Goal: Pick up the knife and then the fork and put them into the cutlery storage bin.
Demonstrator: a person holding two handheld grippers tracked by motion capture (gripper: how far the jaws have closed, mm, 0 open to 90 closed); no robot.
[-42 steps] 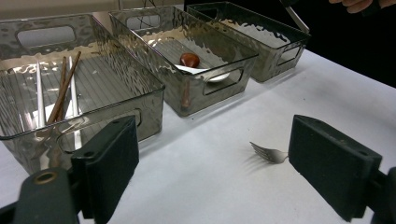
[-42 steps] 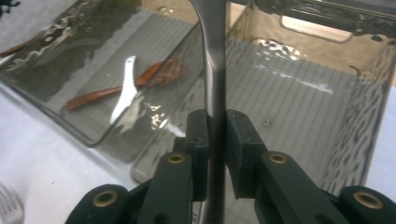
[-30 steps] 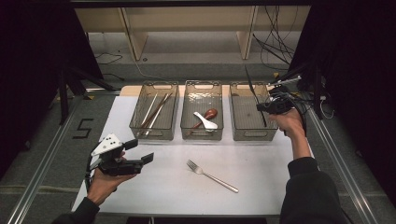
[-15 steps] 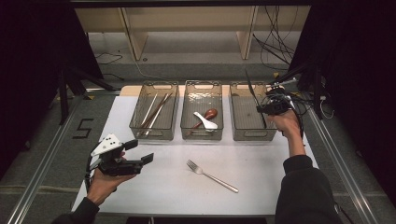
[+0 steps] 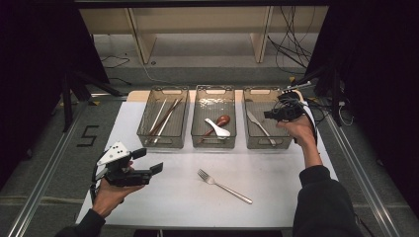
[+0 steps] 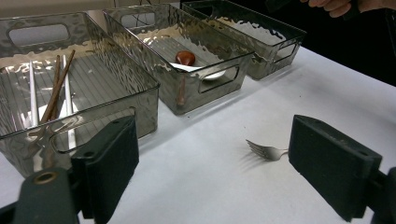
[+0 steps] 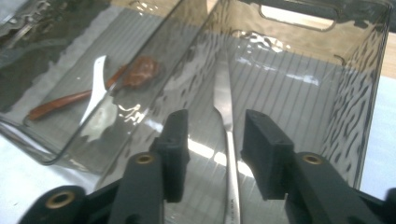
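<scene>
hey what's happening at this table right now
A person is sorting cutlery into three clear bins. The right tool hovers over the right bin, its jaws having just opened, and a knife now lies loose on that bin's floor below them. The left tool waits open near the table's left edge. A fork lies unsorted on the table.

Silver table knife [image 7: 225,116]: lies flat on the ribbed floor of the right-hand clear bin [image 5: 282,142], lengthways and slightly diagonal, blade toward the bin's far handle end.
</scene>
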